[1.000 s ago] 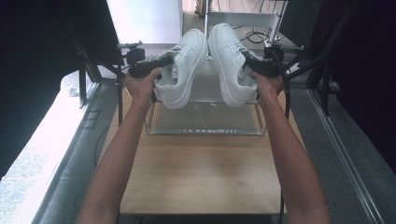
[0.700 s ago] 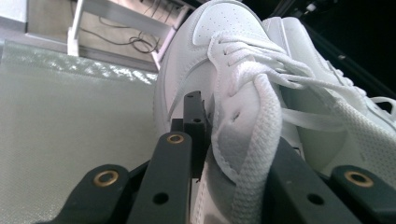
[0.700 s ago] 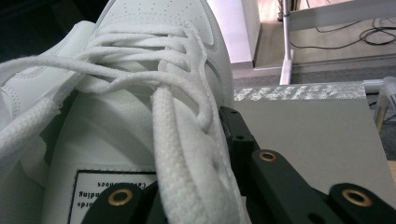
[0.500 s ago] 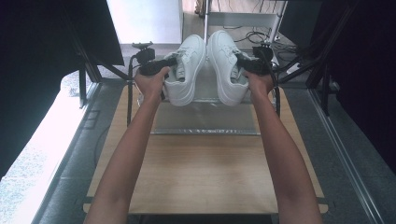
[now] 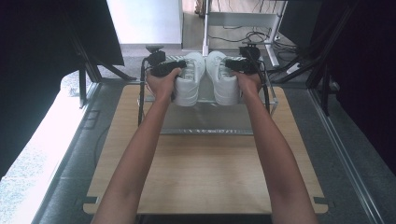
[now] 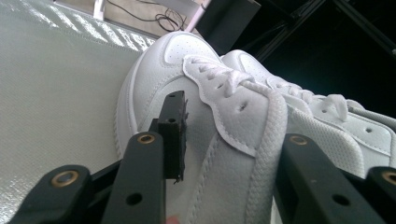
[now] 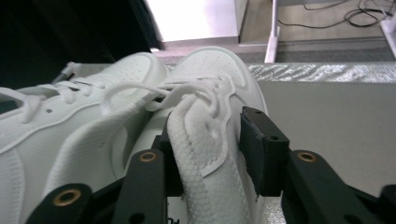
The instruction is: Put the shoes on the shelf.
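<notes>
High view, left gripper: the left gripper [image 5: 173, 70] is held in the left hand [image 5: 161, 85] at the far end of the wooden table [image 5: 196, 182], against the outer side of the left shoe [image 5: 190, 79].
High view, right gripper: the right gripper [image 5: 233, 65] is held in the right hand [image 5: 247, 81] against the outer side of the right shoe [image 5: 222, 79].
High view, shoes: both white shoes are seen side by side, toes pointing away, over a pale shelf [image 5: 205, 123].
Left gripper view: the jaws are closed on the padded collar of the left shoe [image 6: 219, 140]; the right shoe [image 6: 327, 121] lies just beside it.
Right gripper view: the jaws are clamped on the collar of the right shoe [image 7: 205, 135], laces bunched above; the left shoe [image 7: 79, 126] is touching it.
</notes>
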Demonstrator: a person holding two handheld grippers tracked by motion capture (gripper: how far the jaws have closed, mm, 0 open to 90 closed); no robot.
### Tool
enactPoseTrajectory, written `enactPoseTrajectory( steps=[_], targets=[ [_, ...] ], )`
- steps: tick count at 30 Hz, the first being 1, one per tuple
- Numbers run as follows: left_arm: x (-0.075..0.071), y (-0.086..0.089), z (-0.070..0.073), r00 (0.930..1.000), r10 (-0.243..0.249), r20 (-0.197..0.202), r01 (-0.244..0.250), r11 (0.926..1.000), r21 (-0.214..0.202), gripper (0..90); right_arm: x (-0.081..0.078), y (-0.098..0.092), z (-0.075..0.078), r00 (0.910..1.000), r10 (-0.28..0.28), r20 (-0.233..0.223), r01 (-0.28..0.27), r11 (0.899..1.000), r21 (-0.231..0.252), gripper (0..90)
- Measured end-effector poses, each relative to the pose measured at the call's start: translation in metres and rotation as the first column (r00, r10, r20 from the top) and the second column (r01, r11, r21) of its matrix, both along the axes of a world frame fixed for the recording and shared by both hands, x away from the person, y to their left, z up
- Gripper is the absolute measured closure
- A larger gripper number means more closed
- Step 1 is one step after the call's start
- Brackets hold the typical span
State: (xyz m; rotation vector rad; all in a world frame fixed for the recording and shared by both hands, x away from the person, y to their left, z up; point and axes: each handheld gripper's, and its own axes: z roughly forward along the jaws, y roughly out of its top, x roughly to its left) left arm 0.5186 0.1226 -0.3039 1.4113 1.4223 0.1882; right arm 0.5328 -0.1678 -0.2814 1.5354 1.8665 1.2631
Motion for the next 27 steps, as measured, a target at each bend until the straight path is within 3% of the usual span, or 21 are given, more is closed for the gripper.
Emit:
enactPoseTrajectory(
  steps=[4,9,12,15,18,20,23,25,27],
  targets=[
    [-0.005,0.006,0.006,0.9986,-0.043,0.032,0.045,0.9977,-0.052,51.3,-0.006,-0.009,0.007,0.9986,0.015,0.05,-0.018,0.997,0.07,53.2],
    [-0.024,0.014,0.025,0.9916,-0.074,0.106,0.077,0.9969,-0.017,49.9,-0.022,-0.014,0.018,0.9899,0.059,0.129,-0.062,0.998,0.024,54.4],
    [-0.038,0.022,0.031,0.9881,-0.076,0.133,0.075,0.9971,0.011,55.4,-0.038,-0.022,0.022,0.9819,0.092,0.165,-0.095,0.995,0.012,57.2],
    [-0.055,0.032,0.035,0.9797,-0.075,0.186,0.069,0.9968,0.04,65.2,-0.049,-0.03,0.022,0.9771,0.099,0.188,-0.102,0.995,0.003,60.6],
    [-0.065,0.037,0.034,0.9772,-0.099,0.188,0.089,0.9941,0.062,73.7,-0.062,-0.041,0.02,0.9732,0.113,0.2,-0.114,0.993,-0.004,65.7],
    [-0.074,0.04,0.031,0.9757,-0.121,0.183,0.103,0.9894,0.102,77.2,-0.067,-0.046,0.017,0.972,0.12,0.202,-0.118,0.993,-0.018,69.4],
    [-0.085,0.042,0.025,0.9746,-0.13,0.182,0.105,0.9842,0.142,82.4,-0.075,-0.05,0.01,0.9701,0.15,0.191,-0.139,0.988,-0.071,75.0],
    [-0.091,0.044,0.017,0.9757,-0.144,0.166,0.113,0.9766,0.183,83.9,-0.079,-0.051,0.003,0.9706,0.163,0.177,-0.145,0.983,-0.115,77.7],
    [-0.093,0.045,0.011,0.9767,-0.151,0.152,0.122,0.9753,0.184,86.4,-0.082,-0.052,-0.006,0.9704,0.182,0.159,-0.16,0.977,-0.14,79.7]
  ],
)
